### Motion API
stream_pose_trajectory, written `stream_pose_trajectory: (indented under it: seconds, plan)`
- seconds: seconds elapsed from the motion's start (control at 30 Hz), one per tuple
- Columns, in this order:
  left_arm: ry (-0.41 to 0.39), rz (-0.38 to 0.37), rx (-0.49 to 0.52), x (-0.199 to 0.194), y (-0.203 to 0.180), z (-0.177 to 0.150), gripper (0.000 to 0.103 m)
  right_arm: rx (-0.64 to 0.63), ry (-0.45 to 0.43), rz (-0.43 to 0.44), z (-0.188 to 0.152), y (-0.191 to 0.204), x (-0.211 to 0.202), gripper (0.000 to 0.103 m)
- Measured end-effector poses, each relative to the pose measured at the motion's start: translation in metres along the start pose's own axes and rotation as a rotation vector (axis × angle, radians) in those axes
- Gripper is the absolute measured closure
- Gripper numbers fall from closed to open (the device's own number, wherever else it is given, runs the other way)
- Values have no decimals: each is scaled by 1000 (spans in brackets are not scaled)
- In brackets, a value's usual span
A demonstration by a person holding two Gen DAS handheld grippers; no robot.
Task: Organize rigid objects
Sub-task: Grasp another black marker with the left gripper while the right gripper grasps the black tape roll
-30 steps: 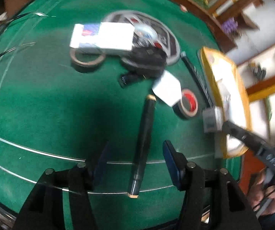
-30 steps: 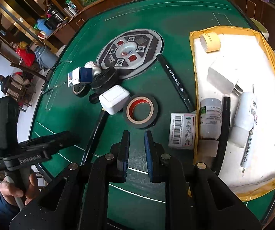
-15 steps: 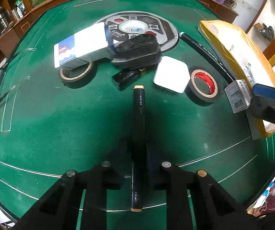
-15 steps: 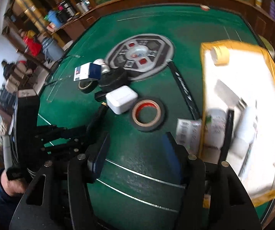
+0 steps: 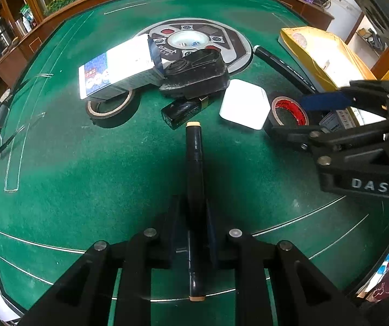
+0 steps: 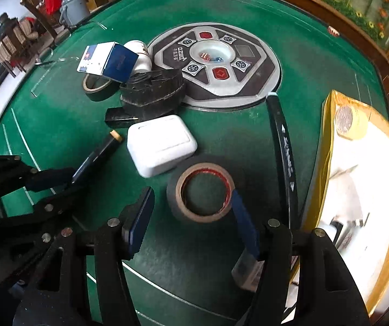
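Clutter is what you have left: on the green table (image 6: pixel 303 40) a blue-and-white box (image 5: pixel 118 70), a black case (image 5: pixel 194 76), a white square case (image 6: pixel 160 144), two tape rolls and a long marker (image 6: pixel 282 146) are not yet sorted, while the yellow-rimmed tray (image 6: pixel 327 146) at your right already holds a yellow tape roll and some pale items (too washed out to name).

Your left gripper (image 5: pixel 191 225) is clamped on the black pen (image 5: pixel 194 179), which lies flat on the felt. Your right gripper (image 6: pixel 191 220) stands apart, its jaws having just been opening, one pad inside the red-lined tape roll (image 6: pixel 201 193) and one outside, neither pressing.

Only the right view shows the tray's contents and a white bottle (image 6: pixel 140 54) behind the box; only the left shows the pen's whole length.
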State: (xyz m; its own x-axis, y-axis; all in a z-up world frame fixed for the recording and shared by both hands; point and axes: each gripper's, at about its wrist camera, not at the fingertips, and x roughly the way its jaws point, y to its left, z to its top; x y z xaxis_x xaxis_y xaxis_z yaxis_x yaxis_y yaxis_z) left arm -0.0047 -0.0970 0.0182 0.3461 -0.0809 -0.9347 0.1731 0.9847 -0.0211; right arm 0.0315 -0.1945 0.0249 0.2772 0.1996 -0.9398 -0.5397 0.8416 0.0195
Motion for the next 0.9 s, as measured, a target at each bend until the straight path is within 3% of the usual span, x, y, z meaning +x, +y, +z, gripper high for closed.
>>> stream_pose_trajectory:
  seconds: [0.43, 0.57, 0.77, 0.9]
  plan:
    - [-1, 2, -9, 0, 1, 1, 86, -30, 23, -48, 7, -5, 10, 40]
    - [-6, 2, -11, 0, 1, 0, 86, 35, 53, 1, 5, -15, 19, 40]
    - [-15, -5, -32, -2, 4, -3, 86, 138, 5, 91, -9, -21, 4, 40]
    - [-21, -27, -68, -5, 10, -3, 86, 132, -27, 120, -24, -9, -15, 40]
